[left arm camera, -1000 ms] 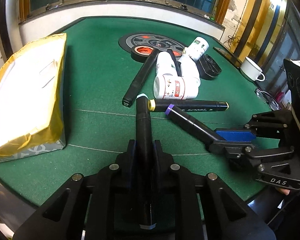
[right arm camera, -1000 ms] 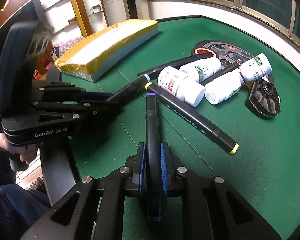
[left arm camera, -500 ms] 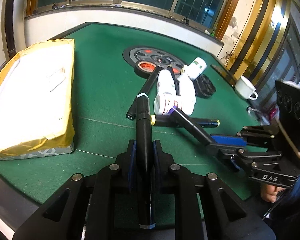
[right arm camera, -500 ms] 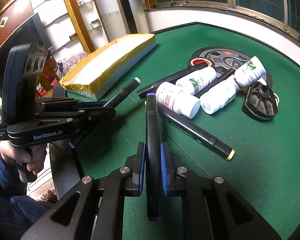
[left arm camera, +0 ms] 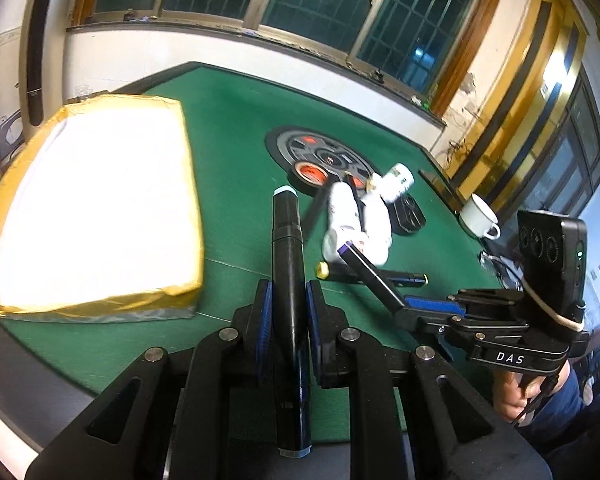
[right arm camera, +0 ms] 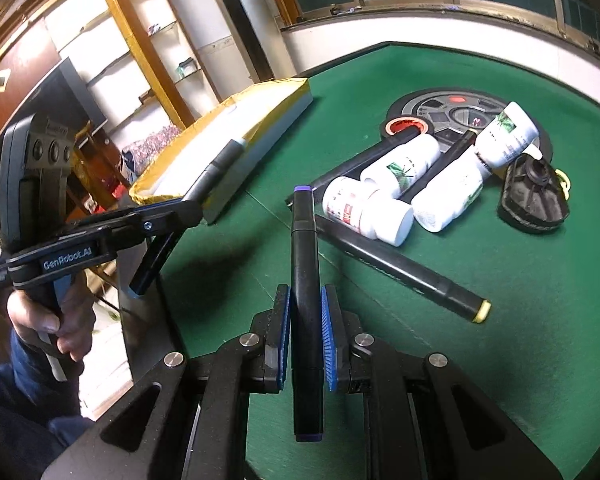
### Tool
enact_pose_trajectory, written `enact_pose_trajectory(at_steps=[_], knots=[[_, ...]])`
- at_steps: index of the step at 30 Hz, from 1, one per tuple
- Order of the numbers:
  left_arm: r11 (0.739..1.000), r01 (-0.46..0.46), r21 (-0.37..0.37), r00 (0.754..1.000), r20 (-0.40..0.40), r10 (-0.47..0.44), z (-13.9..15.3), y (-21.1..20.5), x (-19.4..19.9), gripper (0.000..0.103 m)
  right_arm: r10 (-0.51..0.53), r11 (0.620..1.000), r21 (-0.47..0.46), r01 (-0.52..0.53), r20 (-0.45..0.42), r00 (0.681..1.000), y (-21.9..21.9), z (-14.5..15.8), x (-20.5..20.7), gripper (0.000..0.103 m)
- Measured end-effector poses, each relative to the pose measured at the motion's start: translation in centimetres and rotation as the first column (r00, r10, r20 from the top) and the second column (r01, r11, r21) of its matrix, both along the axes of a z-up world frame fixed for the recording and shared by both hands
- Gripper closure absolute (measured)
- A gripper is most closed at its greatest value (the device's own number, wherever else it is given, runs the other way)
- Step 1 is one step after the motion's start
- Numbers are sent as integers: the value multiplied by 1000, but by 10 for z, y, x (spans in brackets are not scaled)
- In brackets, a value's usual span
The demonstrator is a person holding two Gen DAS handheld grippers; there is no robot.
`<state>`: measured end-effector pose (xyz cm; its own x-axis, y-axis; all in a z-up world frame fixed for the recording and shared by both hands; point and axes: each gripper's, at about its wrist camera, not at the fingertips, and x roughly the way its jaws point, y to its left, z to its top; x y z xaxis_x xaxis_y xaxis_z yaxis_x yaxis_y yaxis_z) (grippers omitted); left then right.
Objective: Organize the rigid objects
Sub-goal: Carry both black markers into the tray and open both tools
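Observation:
My left gripper is shut on a black marker with a pale blue cap, held above the green table. It also shows in the right wrist view. My right gripper is shut on a black marker with a purple cap, also held in the air; it shows in the left wrist view. A yellow-capped marker and another black marker lie on the table beside several white bottles.
A yellow-taped flat parcel lies at the table's left. A round black weight plate, a red tape roll and a black ribbed lid sit beyond the bottles. A white cup stands at the right edge.
Both grippers have lifted their markers up and away from the table, toward me. The objects on the table have not moved.

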<state>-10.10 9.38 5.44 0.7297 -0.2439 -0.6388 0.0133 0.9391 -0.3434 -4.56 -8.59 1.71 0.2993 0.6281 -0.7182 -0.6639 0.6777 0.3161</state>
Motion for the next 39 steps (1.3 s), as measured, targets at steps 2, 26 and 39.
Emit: enact_pose_trajectory(at_steps=[2,26,39], knots=[[1000,-19,-6,1000,16,19,5,8,-3,89,-6,1000,12,6,-12,1000,6,2,1,90],[966,-259,-25,963,-91,255,4,156,60,89,1,1000,4,-1,-80,997,179,45,62,90],[956,-294,-18,931,-229,283,-24,199,118,89,-76,996,-53,67,-191,979,268,10,133,90]])
